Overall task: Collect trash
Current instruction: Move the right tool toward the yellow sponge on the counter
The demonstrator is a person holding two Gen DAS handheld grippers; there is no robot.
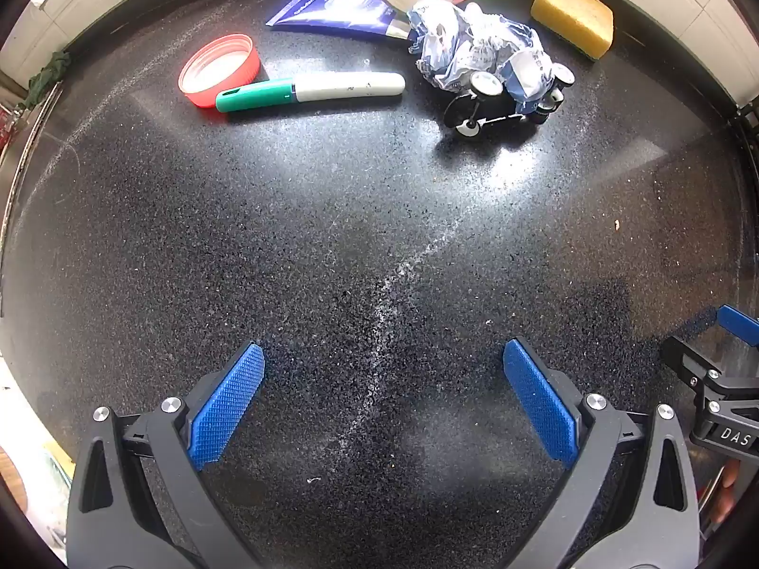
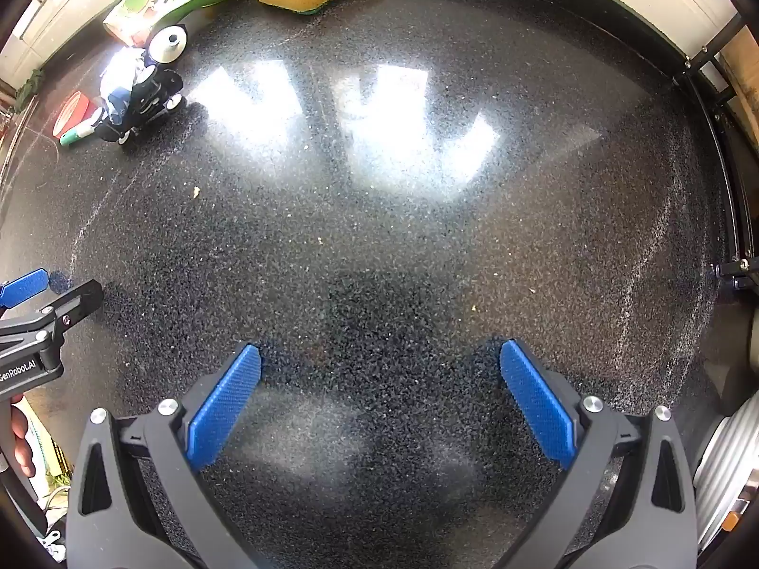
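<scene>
So I am holding both the left gripper (image 1: 383,355) and right gripper (image 2: 380,355) wide apart and empty, since the crumpled wrapper (image 1: 479,42) is lying well ahead.

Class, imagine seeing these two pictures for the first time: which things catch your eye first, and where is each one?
A crumpled blue-and-white wrapper lies against a black toy vehicle at the far side of the dark speckled countertop. Left of them lie a red lid and a green-capped marker; a yellow sponge sits far right.
</scene>
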